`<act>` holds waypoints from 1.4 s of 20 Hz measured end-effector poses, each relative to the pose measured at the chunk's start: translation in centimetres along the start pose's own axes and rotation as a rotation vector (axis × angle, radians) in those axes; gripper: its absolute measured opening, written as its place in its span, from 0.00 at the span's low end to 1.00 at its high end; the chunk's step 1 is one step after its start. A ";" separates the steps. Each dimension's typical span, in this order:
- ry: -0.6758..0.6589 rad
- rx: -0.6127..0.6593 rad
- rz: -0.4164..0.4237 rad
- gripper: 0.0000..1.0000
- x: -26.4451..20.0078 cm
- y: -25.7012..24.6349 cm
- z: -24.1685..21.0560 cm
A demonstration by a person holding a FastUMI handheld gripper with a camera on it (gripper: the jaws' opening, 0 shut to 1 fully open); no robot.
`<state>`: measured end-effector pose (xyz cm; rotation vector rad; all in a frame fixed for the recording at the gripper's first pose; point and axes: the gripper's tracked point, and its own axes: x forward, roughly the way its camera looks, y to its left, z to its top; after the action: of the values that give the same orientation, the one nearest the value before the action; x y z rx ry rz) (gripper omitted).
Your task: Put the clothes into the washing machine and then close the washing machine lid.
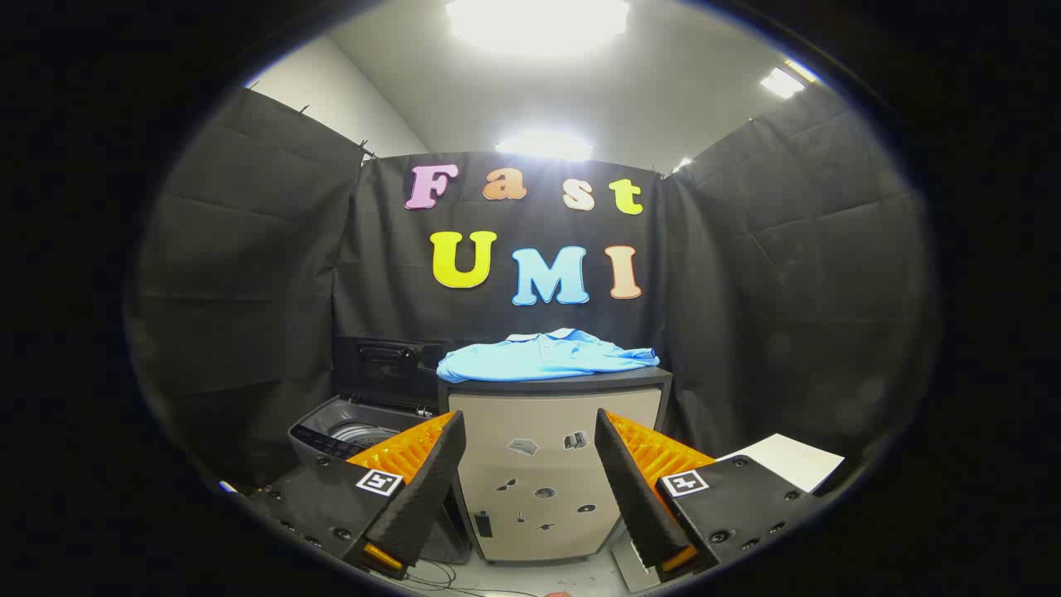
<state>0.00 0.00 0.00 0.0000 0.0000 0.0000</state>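
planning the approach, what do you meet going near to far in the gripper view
gripper, fingers open with nothing between them → beige cabinet just ahead → blue shirt lying on top of it → black cloth wall beyond.

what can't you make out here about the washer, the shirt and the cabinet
- Washing machine: the gripper view shows part of its top and drum opening; the near finger and the cabinet cover the rest, so what lies in the drum is hidden.
- Blue shirt on the cabinet: seen edge-on, its far side hidden.
- Stickers on the cabinet front: too small to read.
- Gripper: jaws open, nothing between them.
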 end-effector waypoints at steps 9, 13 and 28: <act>-0.003 -0.001 -0.004 0.97 -0.2 0.2 0.0; 0.000 0.006 -0.008 0.97 -0.2 0.3 -0.1; -0.037 -0.009 -0.015 0.97 0.8 1.0 3.6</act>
<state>0.80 0.98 3.56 -0.0087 -0.0372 -0.0154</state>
